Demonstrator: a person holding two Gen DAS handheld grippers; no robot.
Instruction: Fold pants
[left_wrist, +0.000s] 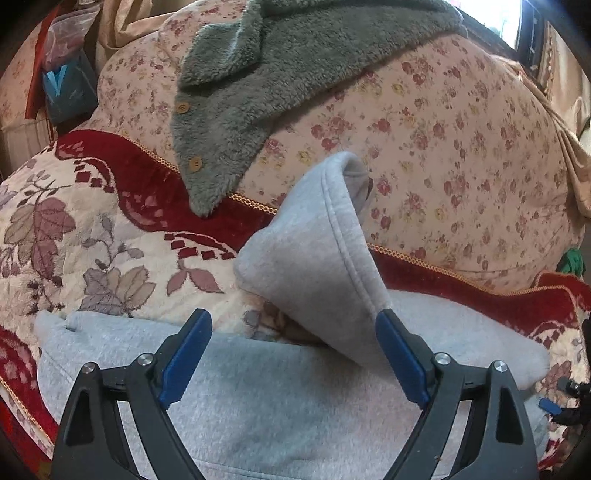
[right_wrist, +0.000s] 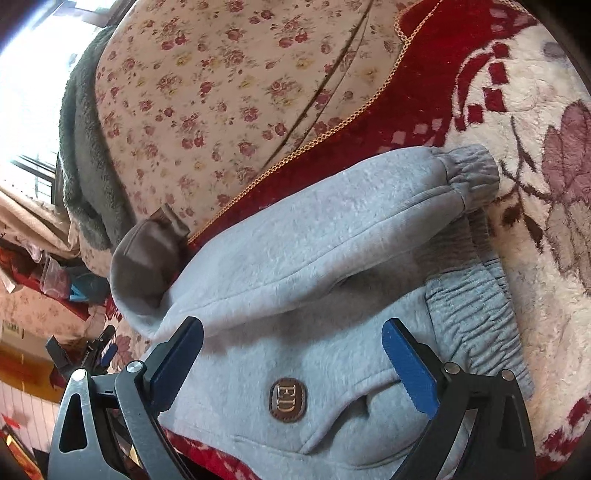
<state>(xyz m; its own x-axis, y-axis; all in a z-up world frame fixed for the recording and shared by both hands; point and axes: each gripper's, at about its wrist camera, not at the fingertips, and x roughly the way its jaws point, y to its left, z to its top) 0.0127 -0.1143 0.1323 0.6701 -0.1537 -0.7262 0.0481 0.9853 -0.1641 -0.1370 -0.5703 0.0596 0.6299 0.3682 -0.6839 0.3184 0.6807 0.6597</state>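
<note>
Light grey fleece pants (left_wrist: 258, 391) lie folded on a red and cream floral blanket (left_wrist: 74, 229). One fold of them stands up as a raised flap (left_wrist: 314, 258) just beyond my left gripper (left_wrist: 295, 325), which is open over the cloth; its right finger touches the flap's edge. In the right wrist view the pants (right_wrist: 295, 240) show a folded leg with an elastic cuff (right_wrist: 472, 177), the gathered waistband (right_wrist: 472, 317) and a brown oval badge (right_wrist: 286, 398). My right gripper (right_wrist: 291, 332) is open and holds nothing, just above the badge.
A grey-green fluffy garment with wooden buttons (left_wrist: 240, 92) drapes over a big floral pillow (left_wrist: 443, 147) behind the pants. A blue box and a plastic bag (left_wrist: 66, 85) stand at the far left. The other gripper (left_wrist: 565, 402) shows at the right edge.
</note>
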